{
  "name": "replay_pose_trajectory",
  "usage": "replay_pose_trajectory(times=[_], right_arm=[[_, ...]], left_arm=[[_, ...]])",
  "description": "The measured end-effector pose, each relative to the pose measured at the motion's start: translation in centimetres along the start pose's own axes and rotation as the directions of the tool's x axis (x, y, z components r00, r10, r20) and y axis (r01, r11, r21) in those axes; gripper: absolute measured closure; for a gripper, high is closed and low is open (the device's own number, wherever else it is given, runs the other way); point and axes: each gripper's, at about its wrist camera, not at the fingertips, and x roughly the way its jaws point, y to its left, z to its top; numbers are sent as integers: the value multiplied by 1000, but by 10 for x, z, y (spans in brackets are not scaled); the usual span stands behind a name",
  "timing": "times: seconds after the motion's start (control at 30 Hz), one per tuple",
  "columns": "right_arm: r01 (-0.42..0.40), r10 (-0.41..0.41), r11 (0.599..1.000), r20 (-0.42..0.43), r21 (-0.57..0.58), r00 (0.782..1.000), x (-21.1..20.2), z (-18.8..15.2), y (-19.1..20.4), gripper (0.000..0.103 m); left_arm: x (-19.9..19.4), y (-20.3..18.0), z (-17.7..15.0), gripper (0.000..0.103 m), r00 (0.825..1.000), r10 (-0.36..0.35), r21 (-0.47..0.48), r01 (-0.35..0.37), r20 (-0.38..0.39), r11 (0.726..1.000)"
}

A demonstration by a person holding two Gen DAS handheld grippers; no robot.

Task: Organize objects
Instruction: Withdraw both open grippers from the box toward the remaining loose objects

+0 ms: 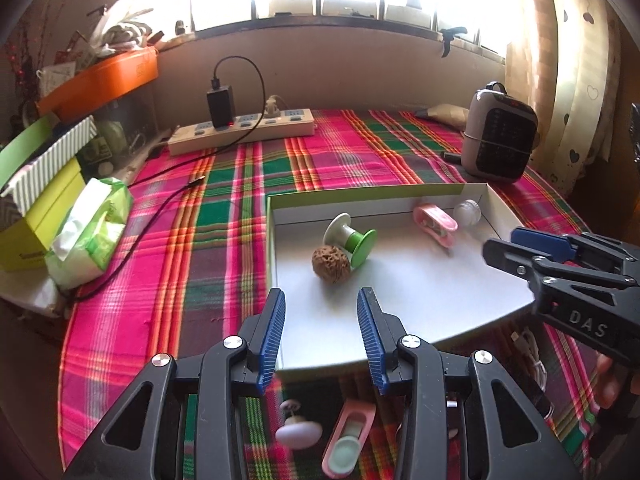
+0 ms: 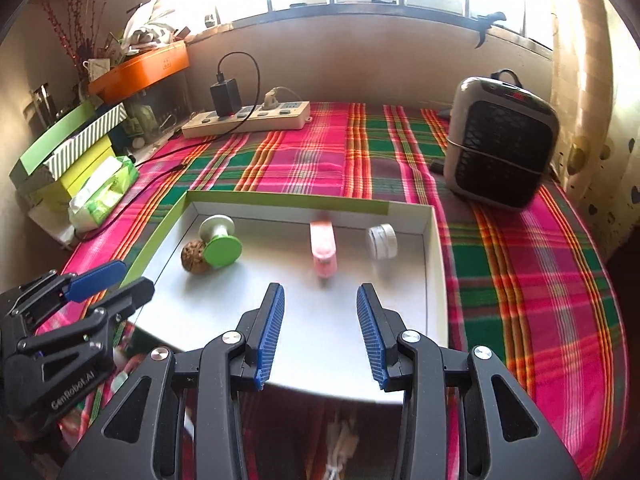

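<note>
Both grippers are seen hovering at the near edge of the white tray (image 1: 400,312), tilted down. The left gripper (image 1: 321,336) is parted with nothing between the blue pads; the right gripper (image 2: 320,332) is likewise parted and empty.

Already in the tray: a walnut (image 1: 331,263) touching a green-and-white spool (image 1: 350,236) at the left, a pink clip-like case (image 1: 435,224) near the far wall, and a small clear jar (image 1: 467,212) just beside it in the far right corner.

Not yet in the tray, on the plaid cloth (image 1: 224,240) below the left gripper: a white knob (image 1: 298,430) and a second pink-and-green case (image 1: 348,440), lying just beside each other. A white cable (image 1: 530,350) is seen near the tray's near right corner.

Handling, as judged:
- Knob: light, hard, smooth dome, likely slippery. The narrow stem above the dome is the better hold; a grip across the dome is expected to squirt out.
- Pink case: light, stiff plastic, long and flat. It is best taken across the short width, mid-length, so it does not pivot.
- Cable: limp, best pinched at the bundle's middle.
- Walnut and jar: round, prone to roll if the tray is bumped.
</note>
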Motion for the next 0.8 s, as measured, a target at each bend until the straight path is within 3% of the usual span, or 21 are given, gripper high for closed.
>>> replay_pose_trajectory(times=[0.4,0.8], right_arm=[[12,-13,999,36,39,999,-30,-30,-15,64],[4,-6,999,38,51,999,-44,-55,-18,64]], left_arm=[[-19,17,-28,67,1000,-28,-50,28,-5,998],[-28,18,-52,64,996,-90,-26,90,-15,996]])
